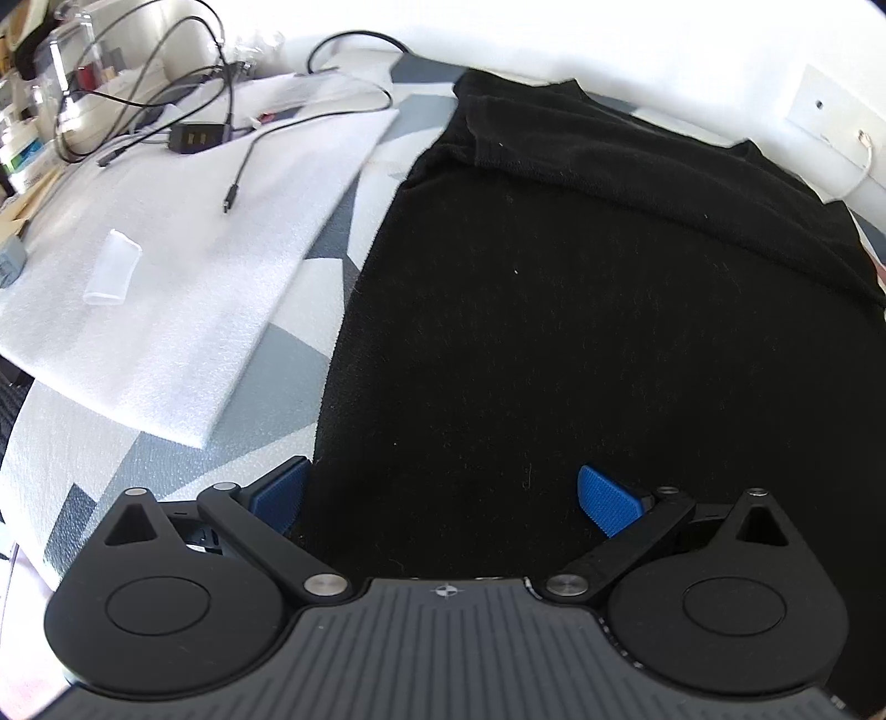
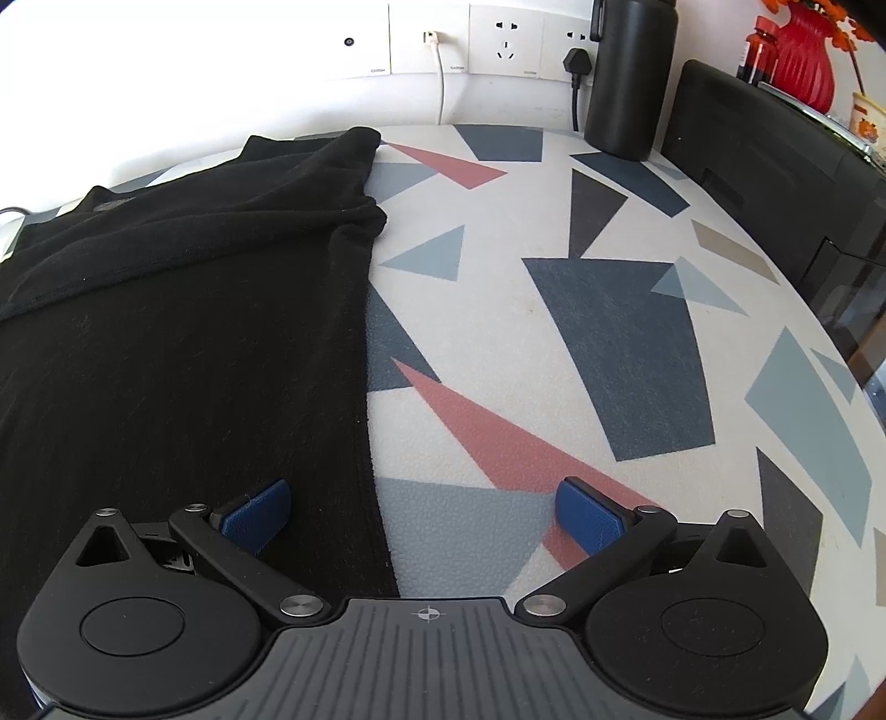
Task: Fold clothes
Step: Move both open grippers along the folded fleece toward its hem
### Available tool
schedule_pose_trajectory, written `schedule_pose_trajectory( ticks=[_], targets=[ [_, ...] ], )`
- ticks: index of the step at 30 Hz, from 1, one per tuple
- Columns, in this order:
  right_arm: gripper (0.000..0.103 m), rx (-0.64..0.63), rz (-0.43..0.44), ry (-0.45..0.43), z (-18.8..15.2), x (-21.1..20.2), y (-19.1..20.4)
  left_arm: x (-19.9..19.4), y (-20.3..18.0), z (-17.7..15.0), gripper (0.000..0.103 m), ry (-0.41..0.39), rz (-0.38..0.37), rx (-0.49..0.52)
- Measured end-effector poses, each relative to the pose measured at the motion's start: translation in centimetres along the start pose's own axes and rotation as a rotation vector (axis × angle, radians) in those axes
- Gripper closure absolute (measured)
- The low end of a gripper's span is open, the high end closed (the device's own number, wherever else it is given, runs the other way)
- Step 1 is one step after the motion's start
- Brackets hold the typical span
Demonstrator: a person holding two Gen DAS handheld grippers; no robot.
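Observation:
A black garment (image 1: pixel 581 310) lies spread flat on the patterned table; its far part is folded over on itself. My left gripper (image 1: pixel 443 498) is open over the garment's near left edge, with the left pad (image 1: pixel 279 495) at the hem and the right pad (image 1: pixel 606 501) over the cloth. The same garment shows in the right wrist view (image 2: pixel 183 343). My right gripper (image 2: pixel 423 512) is open and straddles the garment's near right edge: the left pad (image 2: pixel 257 515) is over the cloth, the right pad (image 2: pixel 587 515) over the bare tablecloth (image 2: pixel 554 332).
A white foam sheet (image 1: pixel 177 266) with cables (image 1: pixel 232 138) and a small clear cup (image 1: pixel 113 274) lies left of the garment. A black bottle (image 2: pixel 628 77), a black box (image 2: pixel 775 183) and wall sockets (image 2: pixel 504 39) stand at the back right.

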State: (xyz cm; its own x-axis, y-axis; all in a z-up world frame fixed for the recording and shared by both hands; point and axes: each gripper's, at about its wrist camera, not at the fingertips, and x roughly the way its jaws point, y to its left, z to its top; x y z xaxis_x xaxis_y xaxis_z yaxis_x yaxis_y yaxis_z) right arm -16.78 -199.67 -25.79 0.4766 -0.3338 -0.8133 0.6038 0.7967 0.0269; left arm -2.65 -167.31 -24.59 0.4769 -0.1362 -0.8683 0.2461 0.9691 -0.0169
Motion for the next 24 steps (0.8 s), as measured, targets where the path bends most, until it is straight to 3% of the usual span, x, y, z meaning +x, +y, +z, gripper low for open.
schedule_pose_trajectory(
  ticks=[5,10,18,24],
  targets=[
    [0.001,0.009,-0.011,0.000,0.0,0.0,0.1,0.1,0.2,0.0,0.000,0.021,-0.021,0.041],
    [0.001,0.011,-0.012,-0.071,-1.0,-0.1,0.2,0.4,0.1,0.4,0.000,0.050,-0.021,0.051],
    [0.001,0.044,-0.035,-0.113,-1.4,-0.3,0.5,0.5,0.9,-0.2,0.000,-0.027,-0.081,0.150],
    [0.001,0.052,-0.020,-0.094,-1.0,-0.4,0.3,0.3,0.8,-0.2,0.000,-0.020,-0.111,0.240]
  ],
)
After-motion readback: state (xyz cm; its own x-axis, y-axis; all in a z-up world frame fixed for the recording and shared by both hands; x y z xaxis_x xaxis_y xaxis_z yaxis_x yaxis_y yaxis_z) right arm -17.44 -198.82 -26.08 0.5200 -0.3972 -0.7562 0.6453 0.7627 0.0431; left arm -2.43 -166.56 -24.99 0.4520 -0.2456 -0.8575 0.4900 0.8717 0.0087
